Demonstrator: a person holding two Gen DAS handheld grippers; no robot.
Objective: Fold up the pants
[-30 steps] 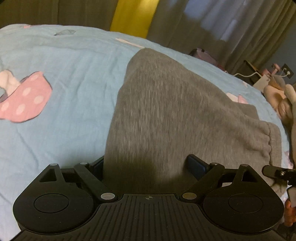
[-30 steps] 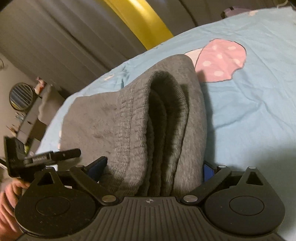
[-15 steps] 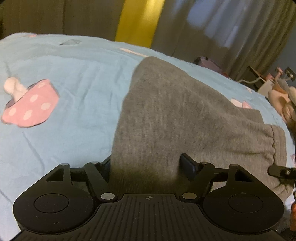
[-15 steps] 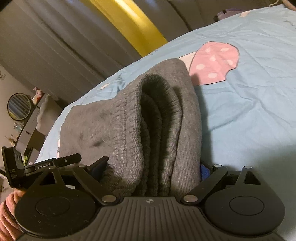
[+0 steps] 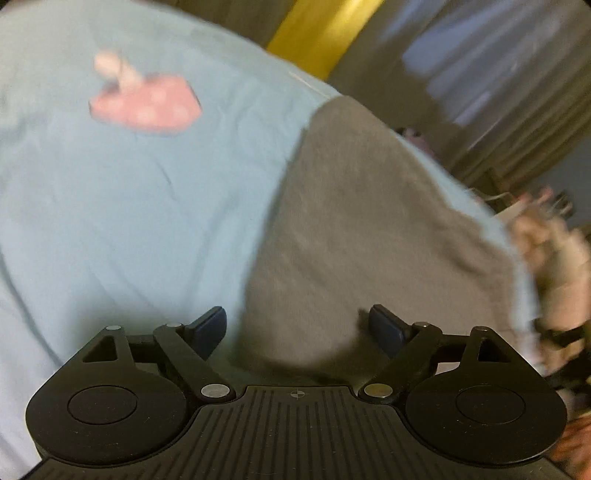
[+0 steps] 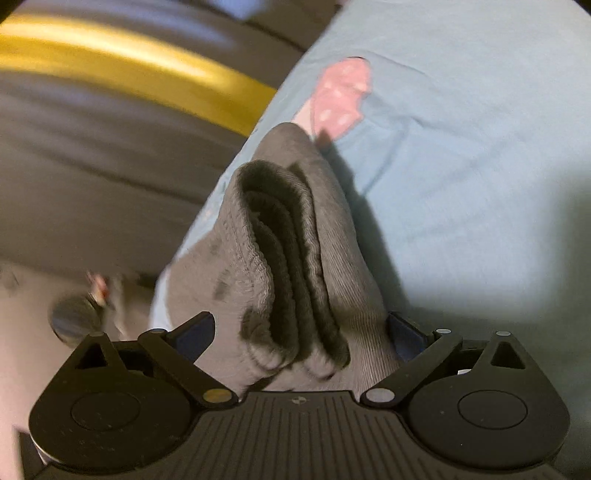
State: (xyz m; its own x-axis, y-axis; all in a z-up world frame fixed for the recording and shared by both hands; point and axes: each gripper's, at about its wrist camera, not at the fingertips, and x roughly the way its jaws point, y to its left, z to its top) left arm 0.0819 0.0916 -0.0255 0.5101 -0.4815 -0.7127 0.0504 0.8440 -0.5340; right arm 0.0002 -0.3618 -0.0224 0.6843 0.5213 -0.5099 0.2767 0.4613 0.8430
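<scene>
The grey knit pants (image 5: 362,229) lie folded on a light blue bed sheet (image 5: 129,206). My left gripper (image 5: 297,326) is open; its blue pads stand apart at the near edge of the fabric, the left pad clear of the cloth. In the right wrist view the stacked layers and ribbed waistband of the pants (image 6: 295,266) sit between the jaws of my right gripper (image 6: 301,334), which is still shut on them, the bundle filling the gap.
The sheet has pink mushroom prints (image 5: 147,107) (image 6: 341,96). Grey curtains with a yellow strip (image 5: 317,33) hang behind the bed. Clutter and a plush toy (image 5: 554,251) sit at the bed's right side. A round mirror (image 6: 74,317) shows at left.
My left gripper has opened and let go of the pants, and swung so the cloth lies further off. My right gripper has tilted and moved, still holding the bundle.
</scene>
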